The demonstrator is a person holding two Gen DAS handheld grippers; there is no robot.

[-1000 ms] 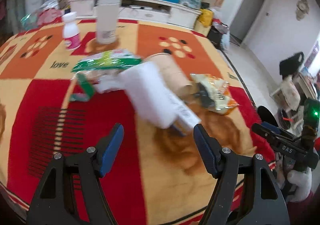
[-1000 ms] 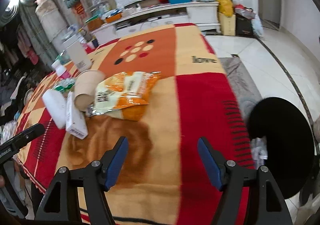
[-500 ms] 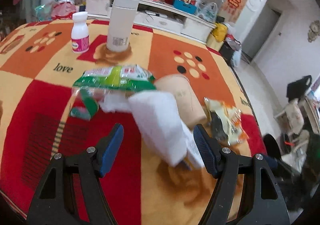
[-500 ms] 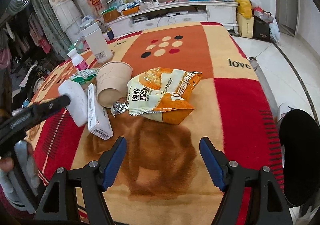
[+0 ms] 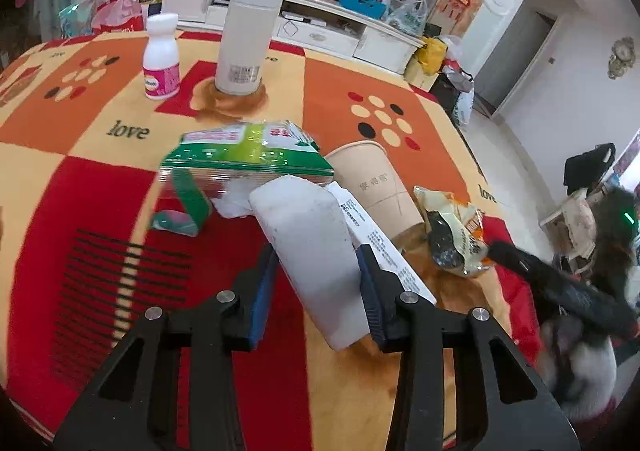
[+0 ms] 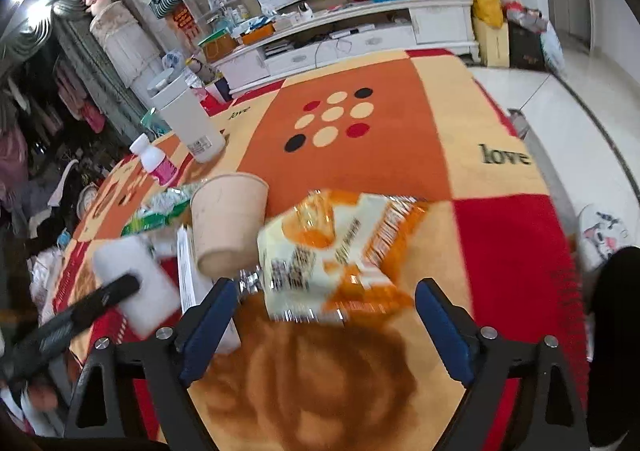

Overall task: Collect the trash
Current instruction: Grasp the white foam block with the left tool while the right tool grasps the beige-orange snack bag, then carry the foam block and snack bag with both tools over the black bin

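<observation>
Cluttered living-room furniture, a white cabinet and red hangings fill the top of both views, and below them a table under a plush cloth checked in red, orange and cream carries the trash. In the left wrist view a white foam block lies slanted through the centre of the frame, with a flat printed carton against its right edge, a tipped paper cup behind that, and a green-and-clear plastic wrapper above it. A crumpled orange snack bag sits to the right of the cup. A white thermos and a small pink-labelled bottle stand upright toward the upper left; they look like keepers, not rubbish.

The left gripper has its blue pads pinched on the long sides of the foam block, near its lower end. Gripping across the narrow width suits such a light, bulky piece, which should lift without bending. The right gripper stands spread wide, with the near edge of the snack bag between its tips but no pad touching it; the wide gap probably allows for the bag's puffed, uneven shape.

Against the frames from a moment earlier, the left jaws have just been closing, from well apart and short of the block to clamped on it. The right jaws have just been opening, and the snack bag, formerly well up the frame, now sits low between the fingers.
</observation>
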